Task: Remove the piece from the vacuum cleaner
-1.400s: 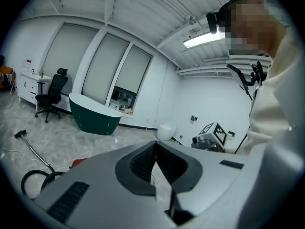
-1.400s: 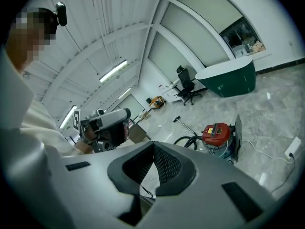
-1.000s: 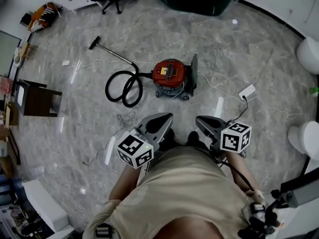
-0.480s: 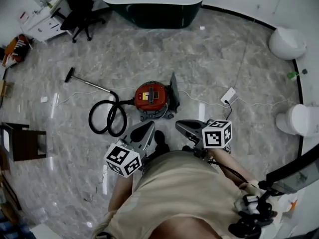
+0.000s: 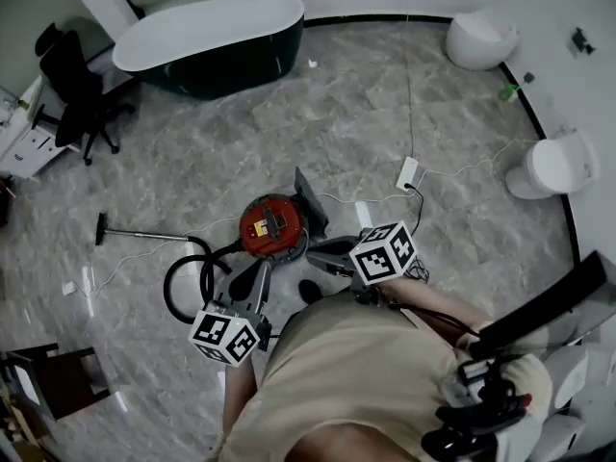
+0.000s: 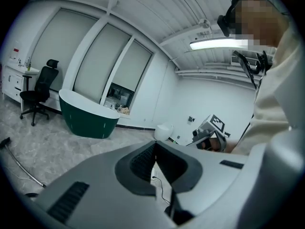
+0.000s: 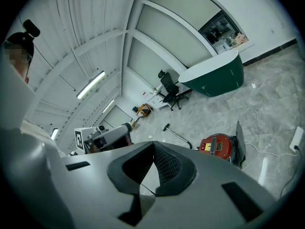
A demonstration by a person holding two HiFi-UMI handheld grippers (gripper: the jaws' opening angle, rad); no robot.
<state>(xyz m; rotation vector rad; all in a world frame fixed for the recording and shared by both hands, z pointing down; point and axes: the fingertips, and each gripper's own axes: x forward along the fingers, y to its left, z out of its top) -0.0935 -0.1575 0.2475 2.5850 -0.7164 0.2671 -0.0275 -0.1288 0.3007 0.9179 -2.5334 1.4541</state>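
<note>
Person has closed in: the round red canister vacuum cleaner [image 5: 271, 225] now sits just ahead of both tips. Left gripper [image 5: 256, 275] and right gripper [image 5: 320, 255] have jaws together and empty, since this is only the approach. Dark upright panel [image 5: 310, 200], just beyond the right gripper, is likely the piece and is still attached.

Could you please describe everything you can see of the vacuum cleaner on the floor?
The vacuum cleaner is a small round red canister on a dark base, sitting upright on the grey marble-look floor. A dark flat flap stands up at one side. Its black hose loops across the floor to a thin wand that ends in a floor head.
</note>
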